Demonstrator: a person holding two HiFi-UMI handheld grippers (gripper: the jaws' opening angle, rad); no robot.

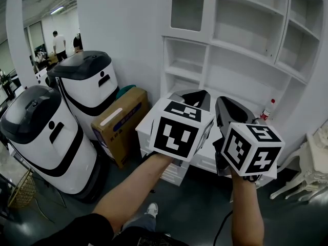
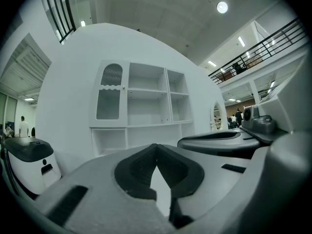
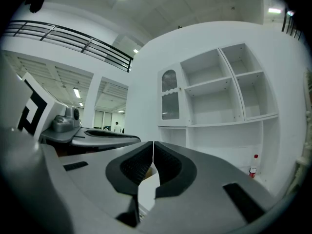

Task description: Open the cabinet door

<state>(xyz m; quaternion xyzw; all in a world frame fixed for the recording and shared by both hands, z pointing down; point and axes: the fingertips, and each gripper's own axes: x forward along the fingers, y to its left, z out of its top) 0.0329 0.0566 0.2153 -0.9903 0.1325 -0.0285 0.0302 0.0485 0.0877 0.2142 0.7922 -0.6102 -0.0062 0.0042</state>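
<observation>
L hand-held gripper jaws fully together, nothing btwn; R hand-held gripper same. Cabinet door closed, at 12 o'clock from both, well apart.

Cabinet: smooth white paint, matt. Cardboard box: dull brown paperboard. Nearest floor robot: glossy white plastic shell, dark top.

Open lab-like hall: robot-like machines, cabinet mock-up, mezzanine railing.
</observation>
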